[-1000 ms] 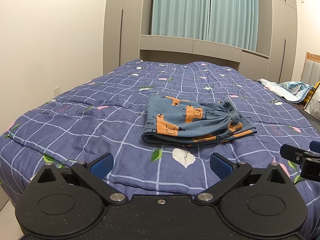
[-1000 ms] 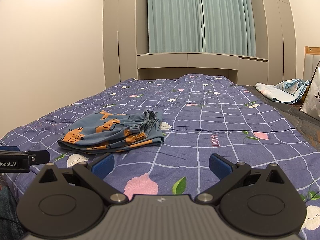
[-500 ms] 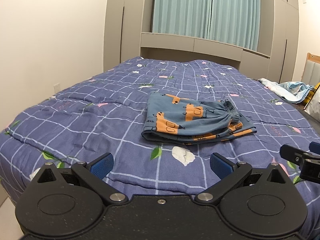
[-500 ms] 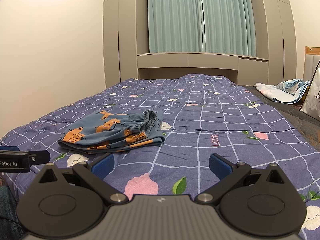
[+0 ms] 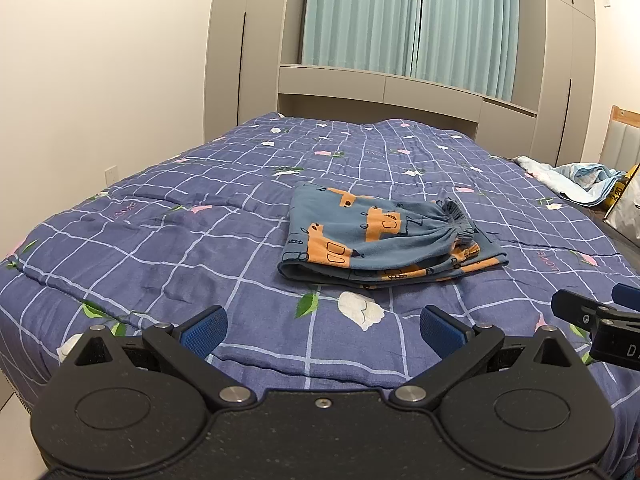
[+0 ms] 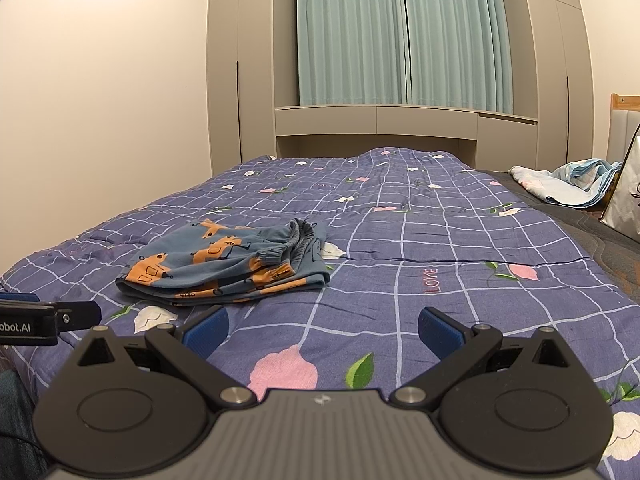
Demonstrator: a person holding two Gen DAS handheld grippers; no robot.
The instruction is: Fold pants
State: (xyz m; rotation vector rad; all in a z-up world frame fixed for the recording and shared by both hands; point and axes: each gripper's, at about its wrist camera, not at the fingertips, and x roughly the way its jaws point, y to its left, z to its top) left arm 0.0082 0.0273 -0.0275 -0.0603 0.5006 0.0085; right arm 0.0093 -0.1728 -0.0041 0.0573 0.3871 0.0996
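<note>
Nearest the cameras: left claw (image 5: 323, 327) w/ blue pads wide apart, holding nothing, low over the near edge of the bed (image 5: 120, 248). Right claw (image 6: 322, 327) same: pads spread, nothing between them, over the quilt near a pink flower print. Each claw's tip shows at the edge of the other's view, so they sit side by side, both short of the pants (image 5: 384, 244).

Pants lie on the quilt just past the claws, roughly mid-width of the bed, closer to its near edge than to the far wall. Blue w/ orange print, stacked in a compact bundle of several layers, elastic waistband bunched on top at the right end.

Step, as I judge it: folding looks done or nearly so; the claws are clear of the cloth. If another move is wanted, prob. a tidy-up: reach fwd to the pants, flatten the gathered waistband, square the loose lower layer sticking out on the right.

View diffs: left wrist view looks down on the pants, showing the top panel and rounded left fold. Right wrist view is lower and side-on, showing stacked layer edges and the waistband opening. Beyond the pants on the right, a crumpled light-blue blanket (image 6: 568, 184); teal curtains (image 6: 404, 32) on the far wall.
</note>
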